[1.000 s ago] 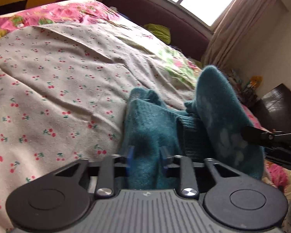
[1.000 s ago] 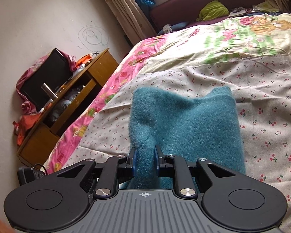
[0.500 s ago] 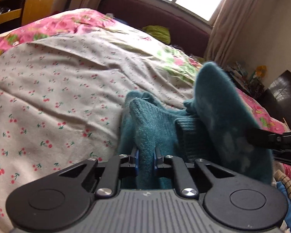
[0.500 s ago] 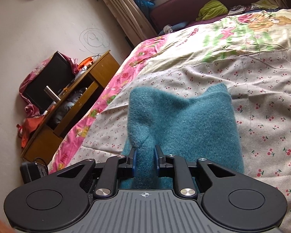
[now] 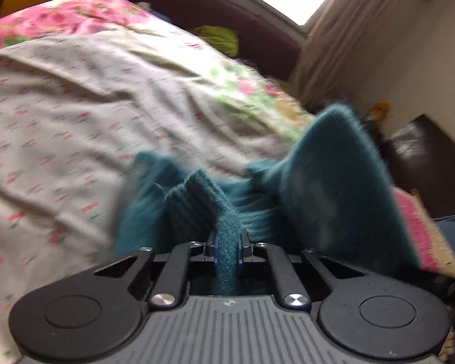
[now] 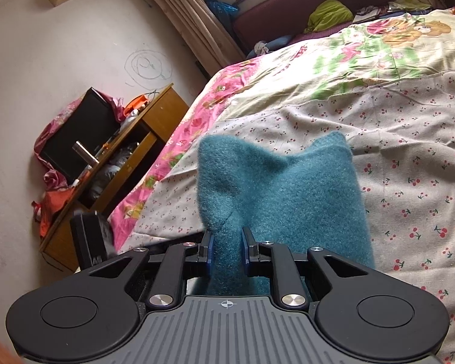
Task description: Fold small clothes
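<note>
No brand, label or readable writing showed anywhere; the only mark was a pencilled spiral scrawl [image 6: 147, 68] on the wall.

The left gripper [image 5: 227, 247] was clamped on a narrow fold of the teal sock [image 5: 224, 212], its blue pads pressed against the fuzzy cloth from both sides; the jaws had just been closing onto that fold. From the pinch the sock ran forward and left in a blurred, ribbed bunch lifted above the bed [image 5: 60, 115], whose cover bore a cherry print. To the right a broad flap of the same teal cloth stood up toward the bed's right edge.

The right gripper [image 6: 226, 250] gripped the sock [image 6: 282, 194] as well, a gathered ridge of it squeezed between the pads. Ahead of those fingers the cloth spread wide and upright, ending in two raised corners above the cherry-print cover, near the bed's left edge with its pink floral border. Past that edge stood a wooden cabinet [image 6: 112, 163] against the wall, cluttered with small things, and a green garment [image 6: 329, 13] lay at the far end by the window.
</note>
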Demonstrator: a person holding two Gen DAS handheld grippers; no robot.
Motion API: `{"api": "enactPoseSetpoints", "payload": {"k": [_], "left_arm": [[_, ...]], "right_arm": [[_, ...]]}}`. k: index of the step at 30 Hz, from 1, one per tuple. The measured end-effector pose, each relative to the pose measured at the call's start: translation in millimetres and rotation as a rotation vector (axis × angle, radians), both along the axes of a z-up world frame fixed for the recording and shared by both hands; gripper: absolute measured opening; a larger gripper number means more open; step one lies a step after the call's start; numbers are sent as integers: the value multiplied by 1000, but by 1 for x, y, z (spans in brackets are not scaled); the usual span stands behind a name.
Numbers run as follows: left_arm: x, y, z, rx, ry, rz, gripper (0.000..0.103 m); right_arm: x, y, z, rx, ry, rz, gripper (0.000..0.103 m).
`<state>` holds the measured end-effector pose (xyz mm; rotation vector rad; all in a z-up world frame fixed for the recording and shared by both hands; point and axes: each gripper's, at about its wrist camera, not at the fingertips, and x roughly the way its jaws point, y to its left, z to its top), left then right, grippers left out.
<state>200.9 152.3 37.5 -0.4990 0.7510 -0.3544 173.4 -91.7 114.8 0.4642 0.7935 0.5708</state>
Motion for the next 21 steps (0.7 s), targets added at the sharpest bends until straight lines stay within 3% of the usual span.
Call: {"api": "enactPoseSetpoints", "payload": {"k": [6, 8, 11, 13, 15, 18, 21], "left_arm": [[0, 1, 46, -109, -219, -64, 21], [11, 11, 31, -82, -194, -22, 21], [24, 30, -16, -6, -56, 83, 21], [10, 50, -36, -44, -15, 147, 22], [-3, 71, -42, -107, -19, 192, 23], [-15, 89, -42, -87, -23, 267, 24], [-37, 99, -27, -67, -80, 310, 23]], "right_arm": [[-21, -10, 30, 5, -62, -51, 18], [-17, 0, 27, 13, -73, -49, 18], [4, 38, -5, -13, -20, 8, 18], [14, 73, -37, -84, 20, 72, 18], [16, 98, -60, -148, 28, 112, 18], [16, 115, -74, -169, 31, 137, 18], [21, 113, -69, -137, 46, 111, 18]]}}
